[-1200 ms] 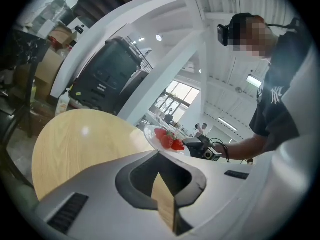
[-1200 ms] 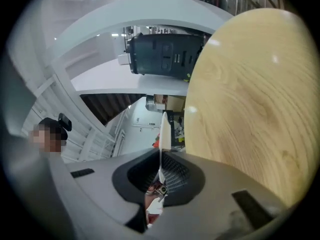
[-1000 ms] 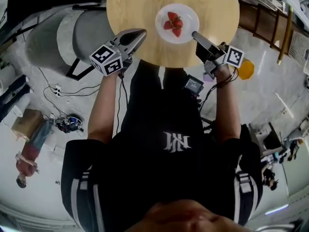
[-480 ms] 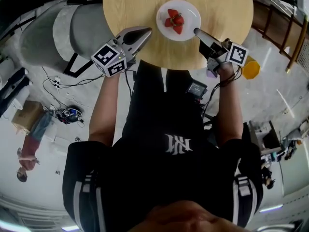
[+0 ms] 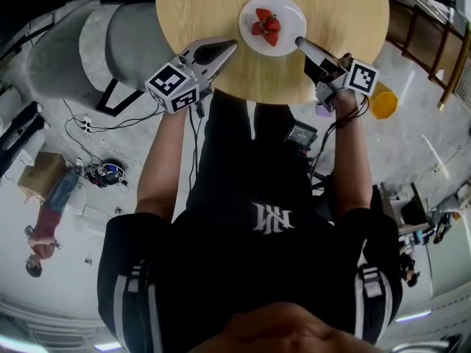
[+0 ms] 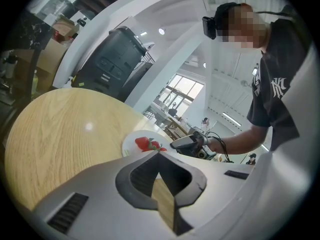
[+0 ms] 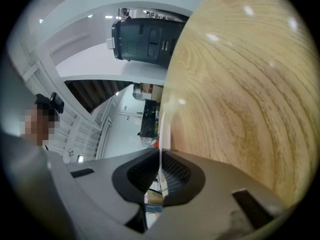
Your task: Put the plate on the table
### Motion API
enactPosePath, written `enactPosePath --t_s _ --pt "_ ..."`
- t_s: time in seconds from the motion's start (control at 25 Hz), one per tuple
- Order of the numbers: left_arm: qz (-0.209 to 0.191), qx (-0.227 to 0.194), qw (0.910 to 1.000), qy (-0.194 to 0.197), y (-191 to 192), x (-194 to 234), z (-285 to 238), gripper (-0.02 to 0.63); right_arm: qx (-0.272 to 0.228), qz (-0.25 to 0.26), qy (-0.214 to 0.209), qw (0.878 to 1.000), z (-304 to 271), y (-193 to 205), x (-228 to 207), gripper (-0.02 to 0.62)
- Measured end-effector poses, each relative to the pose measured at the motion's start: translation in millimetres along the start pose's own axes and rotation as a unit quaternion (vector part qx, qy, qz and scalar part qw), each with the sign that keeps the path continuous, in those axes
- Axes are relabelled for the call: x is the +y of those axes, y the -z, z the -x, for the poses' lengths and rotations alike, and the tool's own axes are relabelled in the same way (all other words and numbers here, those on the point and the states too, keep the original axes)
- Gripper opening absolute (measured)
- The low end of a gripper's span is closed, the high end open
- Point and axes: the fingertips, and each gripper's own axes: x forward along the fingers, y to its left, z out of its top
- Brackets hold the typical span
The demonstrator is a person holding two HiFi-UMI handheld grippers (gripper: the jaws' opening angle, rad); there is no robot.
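A white plate point(image 5: 289, 15) with red strawberries point(image 5: 266, 25) is over the near part of the round wooden table point(image 5: 206, 6). My right gripper point(image 5: 299, 43) is shut on the plate's near right rim. In the right gripper view the rim point(image 7: 162, 129) shows edge-on between the jaws of the right gripper point(image 7: 161, 154), close to the table top point(image 7: 240, 94). My left gripper point(image 5: 232, 45) is shut and holds nothing, hovering at the table's near left edge, apart from the plate. The left gripper view shows the plate point(image 6: 131, 144), strawberries point(image 6: 149, 144) and the left gripper point(image 6: 159, 154).
A grey rounded seat point(image 5: 110, 43) stands left of the table. A yellow object point(image 5: 383, 103) lies on the floor at the right, near a wooden railing point(image 5: 434, 43). Cables point(image 5: 103, 186) lie on the floor at the left. The person's body is close to the table's near edge.
The right gripper and the plate have shifted slightly farther in over the table. The left gripper has edged a little to the right, still shut.
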Motion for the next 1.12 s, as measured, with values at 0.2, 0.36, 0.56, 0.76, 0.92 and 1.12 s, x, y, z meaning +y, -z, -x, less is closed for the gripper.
enactPosePath --t_s 0.2,0.36,0.56,0.76,0.92,1.12 --pt "-0.005 0.007 1.0000 0.004 2.4 -0.8 -3.6 0.002 0.001 0.020 0.037 0.999 -1.1 -3.1 -6.7 0.012" --pt "-0.008 0.009 0.9999 0.006 1.8 -3.2 -6.2 0.002 0.004 0.037 0.073 0.997 -1.0 -4.4 -14.9 0.006" --pt "-0.009 0.011 0.9998 0.015 2.7 -8.3 -13.5 0.002 0.013 0.076 0.115 0.990 2.0 -5.9 -25.1 0.017" --pt "-0.009 0.012 0.9997 0.022 2.0 -13.2 -19.7 0.002 0.027 0.173 0.164 0.971 -0.2 -11.2 -25.7 0.042" --pt "-0.006 0.011 0.9995 0.028 0.6 -16.6 -22.6 0.002 0.039 0.251 0.226 0.940 -1.7 -14.3 -29.9 0.054" --pt "-0.006 0.013 0.9994 0.031 4.0 -19.7 -25.2 0.002 0.037 0.305 0.269 0.913 -0.9 -17.5 -37.2 0.080"
